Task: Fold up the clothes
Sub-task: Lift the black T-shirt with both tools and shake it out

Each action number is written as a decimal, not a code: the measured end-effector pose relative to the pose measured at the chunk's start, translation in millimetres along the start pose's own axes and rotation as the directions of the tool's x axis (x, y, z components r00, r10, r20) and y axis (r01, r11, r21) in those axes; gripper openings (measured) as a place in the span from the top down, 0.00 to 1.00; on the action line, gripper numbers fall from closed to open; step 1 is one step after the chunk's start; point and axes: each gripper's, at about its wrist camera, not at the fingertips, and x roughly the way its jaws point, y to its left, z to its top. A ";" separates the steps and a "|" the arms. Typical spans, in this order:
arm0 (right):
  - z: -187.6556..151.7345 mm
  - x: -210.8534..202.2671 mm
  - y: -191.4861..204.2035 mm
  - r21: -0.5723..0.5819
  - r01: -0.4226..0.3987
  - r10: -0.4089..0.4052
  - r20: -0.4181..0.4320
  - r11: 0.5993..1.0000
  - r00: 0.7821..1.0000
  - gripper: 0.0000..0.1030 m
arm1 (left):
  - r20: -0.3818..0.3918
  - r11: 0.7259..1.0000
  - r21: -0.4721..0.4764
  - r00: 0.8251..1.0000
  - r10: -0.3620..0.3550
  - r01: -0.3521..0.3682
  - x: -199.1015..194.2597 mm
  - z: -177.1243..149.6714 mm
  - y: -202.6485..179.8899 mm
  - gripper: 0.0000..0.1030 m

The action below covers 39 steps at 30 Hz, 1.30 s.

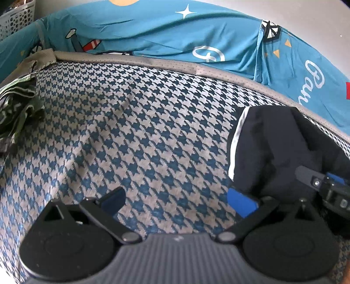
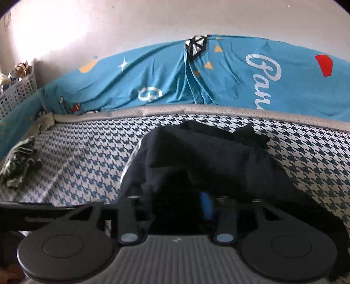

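Observation:
A black garment [image 1: 273,148] with a white stripe along its edge hangs bunched at the right of the left wrist view, just beyond my left gripper's right fingertip [image 1: 240,202]. My left gripper [image 1: 177,196] stands open over the houndstooth sheet [image 1: 142,131], with nothing between its fingers. In the right wrist view the black garment [image 2: 207,161] drapes over my right gripper [image 2: 196,205], whose fingers stand close together, shut on the cloth; only a blue pad [image 2: 206,205] shows. Part of the right gripper [image 1: 315,181] appears under the garment in the left wrist view.
A crumpled green patterned garment [image 1: 17,109] [image 2: 19,161] lies at the sheet's left edge. A teal cartoon-print quilt [image 1: 164,37] [image 2: 218,83] is heaped along the far side against the wall. A white perforated basket [image 1: 17,17] [image 2: 17,94] stands at the far left.

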 end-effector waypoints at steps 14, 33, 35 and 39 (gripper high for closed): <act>-36.1 -57.7 8.3 -0.122 -0.143 0.143 -0.009 0.982 0.990 0.89 | 0.084 0.995 -0.094 0.996 -0.008 0.016 -15.1 17.8 21.6 0.00; -79.4 -90.7 18.0 -0.184 -0.203 0.190 -0.086 0.962 0.978 0.86 | 0.090 0.992 0.051 0.988 -0.122 0.118 -17.2 4.6 -10.5 0.00; -78.1 -97.7 16.9 -0.177 -0.208 0.201 -0.053 0.962 0.978 0.85 | 0.075 0.990 0.076 0.990 -0.122 0.116 -15.1 1.3 -14.7 0.00; -74.4 -104.0 14.6 -0.145 -0.190 0.191 -0.007 0.971 0.982 0.85 | 0.030 0.989 0.102 0.994 -0.109 0.105 -7.8 -6.9 -19.5 0.00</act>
